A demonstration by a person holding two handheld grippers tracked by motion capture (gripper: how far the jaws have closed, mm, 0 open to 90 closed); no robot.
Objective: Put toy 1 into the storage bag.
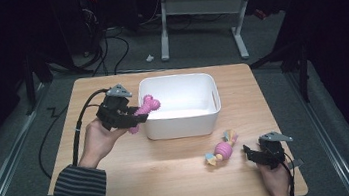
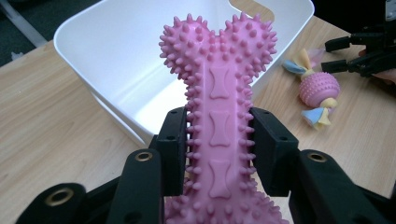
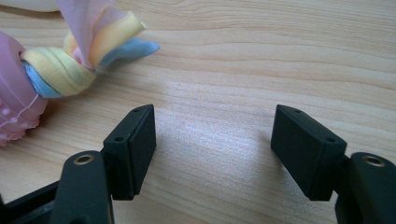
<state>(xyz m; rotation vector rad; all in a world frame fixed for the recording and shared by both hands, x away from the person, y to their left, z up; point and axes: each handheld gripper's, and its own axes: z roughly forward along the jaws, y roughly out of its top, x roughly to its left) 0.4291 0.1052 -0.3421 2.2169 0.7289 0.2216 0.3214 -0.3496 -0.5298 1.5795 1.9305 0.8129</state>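
Left gripper (image 1: 132,118) is clamped across the shaft of the pink spiky bone (image 2: 219,126), held off the table with its long axis aimed over the near-left corner of the white tub (image 1: 186,127). The knobbed end looks just past the rim, though depth is hard to judge. Right gripper (image 3: 212,154) rests spread and empty beside the rope ball toy (image 1: 222,151).
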